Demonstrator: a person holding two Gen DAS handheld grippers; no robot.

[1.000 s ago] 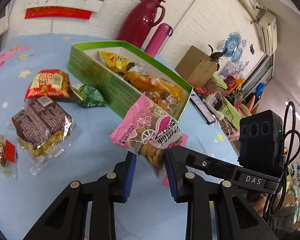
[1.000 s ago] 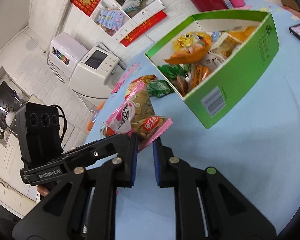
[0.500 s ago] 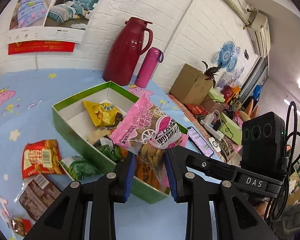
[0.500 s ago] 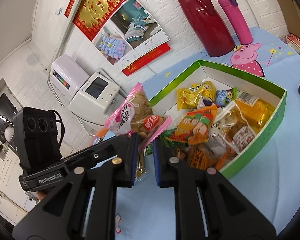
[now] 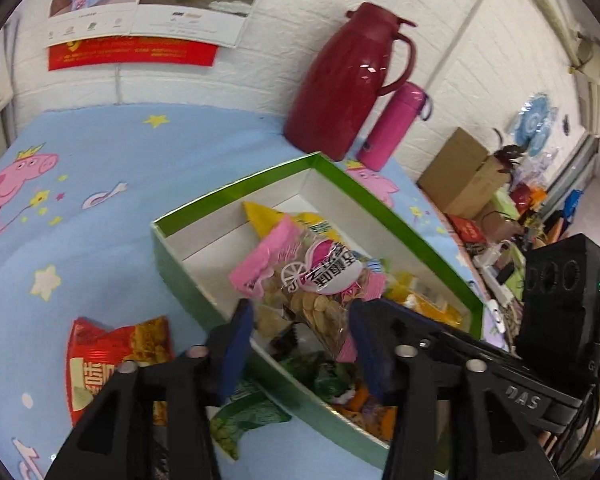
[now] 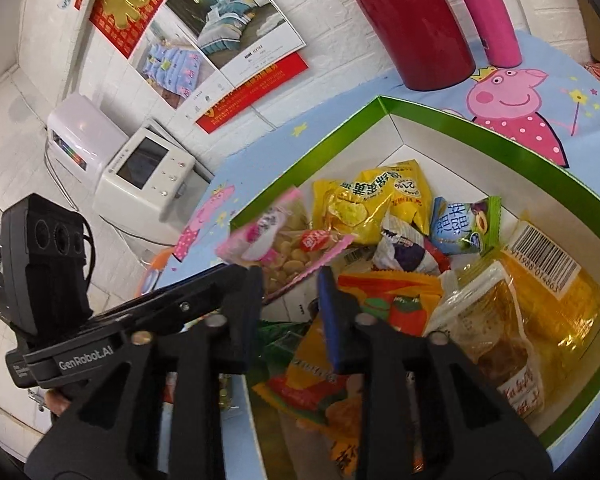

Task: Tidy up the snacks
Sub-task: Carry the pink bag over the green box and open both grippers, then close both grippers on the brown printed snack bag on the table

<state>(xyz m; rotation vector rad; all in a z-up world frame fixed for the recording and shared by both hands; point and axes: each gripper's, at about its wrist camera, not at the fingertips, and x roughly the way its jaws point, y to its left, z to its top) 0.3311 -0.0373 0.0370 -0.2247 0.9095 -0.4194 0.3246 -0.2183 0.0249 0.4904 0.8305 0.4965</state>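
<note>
The pink biscuit packet [image 5: 312,280] hangs over the green box [image 5: 188,276], seemingly loose between both spread claws: left claw [image 5: 300,344], right claw [image 6: 290,300]. "DAS" and "GenRobot.AI" mark the rigs. The table [image 5: 100,168] wears a Peppa Pig cloth.

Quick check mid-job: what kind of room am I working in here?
Likely a lived-in home or small workroom: a cartoon tablecloth, a red thermos against the white brick wall, and cluttered boxes alongside.
</note>
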